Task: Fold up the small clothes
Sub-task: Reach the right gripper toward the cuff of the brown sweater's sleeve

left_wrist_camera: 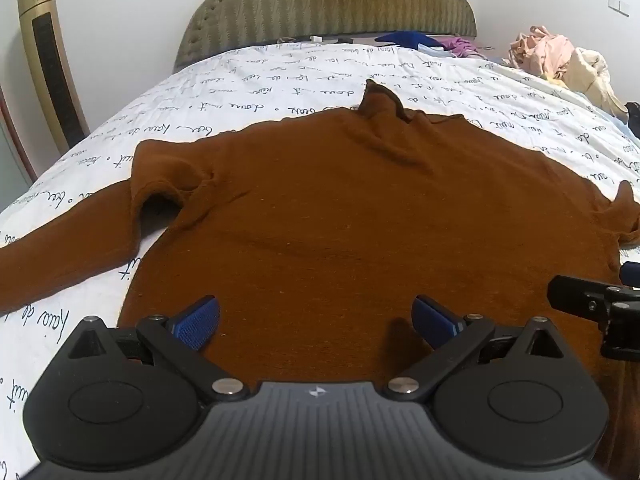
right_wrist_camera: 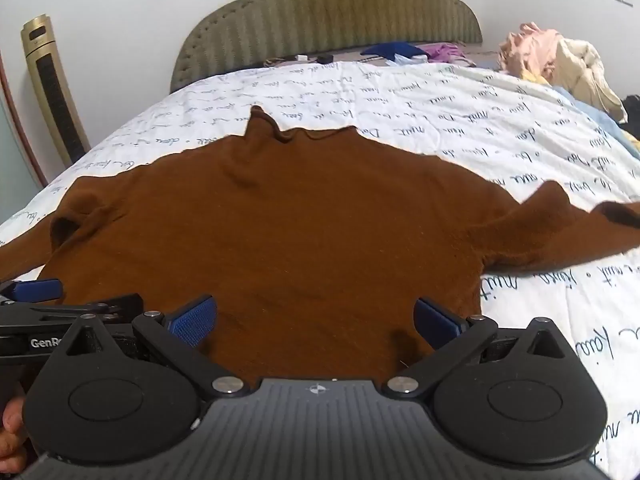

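Note:
A brown turtleneck sweater lies spread flat on the bed, collar pointing toward the headboard, sleeves running out to both sides. My left gripper hovers over the sweater's lower part, wide open, blue pads apart with only cloth below them. My right gripper stands open the same way over the lower hem area, closer to the right sleeve. In the left wrist view the right gripper's finger shows at the right edge; the left gripper's finger appears at the left edge of the right wrist view.
The white bedsheet with handwriting print covers the bed. A padded olive headboard stands behind. A heap of pale clothes lies at the far right, blue and purple garments near the headboard. A gold tower fan stands left.

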